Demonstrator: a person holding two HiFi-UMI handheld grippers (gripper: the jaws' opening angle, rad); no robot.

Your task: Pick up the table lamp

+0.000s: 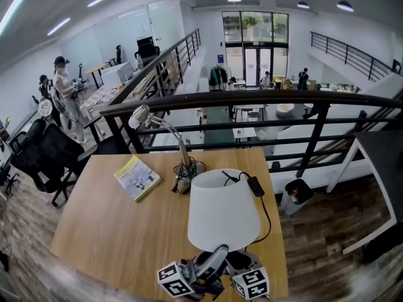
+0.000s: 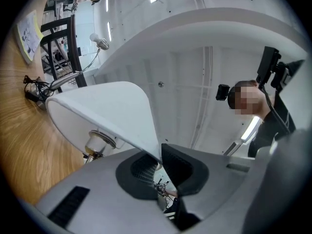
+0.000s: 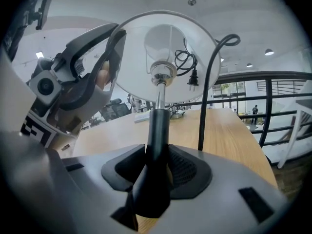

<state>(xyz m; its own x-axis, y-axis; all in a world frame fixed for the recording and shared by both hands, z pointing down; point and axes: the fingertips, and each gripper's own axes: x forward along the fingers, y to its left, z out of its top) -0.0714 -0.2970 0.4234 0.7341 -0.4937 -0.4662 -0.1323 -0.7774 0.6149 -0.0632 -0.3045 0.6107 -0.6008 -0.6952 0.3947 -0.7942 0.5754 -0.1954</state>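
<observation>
The table lamp has a white shade (image 1: 223,209) and a black stem (image 3: 157,130), and it is at the near edge of the wooden table (image 1: 113,231). My right gripper (image 3: 157,174) is shut on the stem just below the bulb socket. My left gripper (image 2: 160,162) is shut on the lower rim of the shade (image 2: 107,111); in the right gripper view its fingers (image 3: 114,52) pinch that rim from the left. In the head view both grippers sit under the shade, left (image 1: 214,260) and right (image 1: 242,263). The lamp's black cord (image 3: 209,91) hangs beside the stem.
A silver gooseneck desk lamp (image 1: 157,121) stands at the table's far middle, with a booklet (image 1: 137,177) to its left and a black power adapter (image 1: 255,185) to its right. A dark railing (image 1: 252,99) runs behind the table. Office chairs (image 1: 44,156) stand at the left.
</observation>
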